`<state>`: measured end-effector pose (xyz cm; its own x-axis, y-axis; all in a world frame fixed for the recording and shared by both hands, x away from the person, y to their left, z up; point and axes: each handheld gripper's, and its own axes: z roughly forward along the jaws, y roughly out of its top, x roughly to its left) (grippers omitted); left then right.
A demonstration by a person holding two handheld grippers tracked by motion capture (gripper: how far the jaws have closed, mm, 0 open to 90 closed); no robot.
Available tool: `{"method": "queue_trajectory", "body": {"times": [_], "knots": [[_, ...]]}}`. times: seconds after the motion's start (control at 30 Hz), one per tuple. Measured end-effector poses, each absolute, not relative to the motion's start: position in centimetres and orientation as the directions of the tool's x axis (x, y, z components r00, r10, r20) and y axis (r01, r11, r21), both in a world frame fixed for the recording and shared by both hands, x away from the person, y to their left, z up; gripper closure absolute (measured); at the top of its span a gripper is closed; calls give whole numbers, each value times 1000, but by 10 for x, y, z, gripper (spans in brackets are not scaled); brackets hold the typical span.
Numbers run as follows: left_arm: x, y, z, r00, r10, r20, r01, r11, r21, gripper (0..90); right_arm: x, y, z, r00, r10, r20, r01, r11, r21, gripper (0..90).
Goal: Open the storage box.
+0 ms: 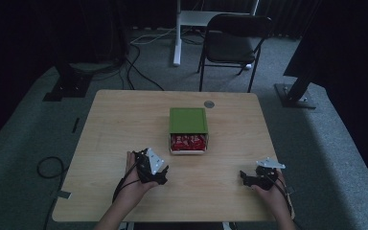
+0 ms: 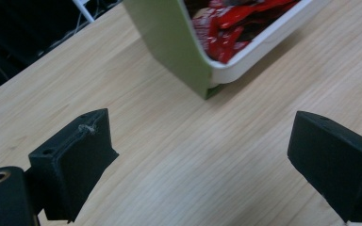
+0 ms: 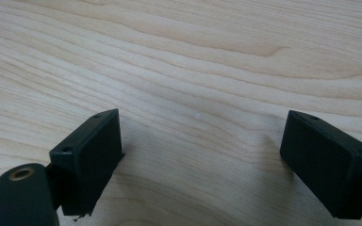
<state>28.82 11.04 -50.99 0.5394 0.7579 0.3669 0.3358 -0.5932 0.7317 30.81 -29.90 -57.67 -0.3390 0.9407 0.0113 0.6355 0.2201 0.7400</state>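
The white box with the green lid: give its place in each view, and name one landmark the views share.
High view: the white box sits at the table's middle, green lid slid back, red packets exposed at its near end.
Left gripper view: the box is at the top, right of centre, beyond the open jaws.
Right gripper view: not in it; bare wood beyond open jaws.
Shared landmark: the light wood table, whose grain runs through all three views.

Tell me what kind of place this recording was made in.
Probably a lab or studio set up for recording: a lone wooden table on grey carpet, dark curtains all round, loose cables across the floor, a folding chair and black stand bases beside the table.
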Motion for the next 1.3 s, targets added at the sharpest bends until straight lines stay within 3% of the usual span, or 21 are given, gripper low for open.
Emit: {"method": "queue_trajectory", "body": {"times": [0.53, 0.87, 1.3], "knots": [[288, 79, -522, 599, 655, 461, 254, -701, 666, 79, 308, -299, -577, -339, 941, 11, 635, 220, 740, 126], [290, 61, -531, 591, 569, 572, 182, -785, 592, 79, 308, -299, -577, -339, 941, 11, 635, 220, 740, 126], [293, 38, -536, 594, 474, 650, 106, -847, 521, 79, 308, -299, -577, -340, 940, 11, 635, 221, 741, 126]]}}
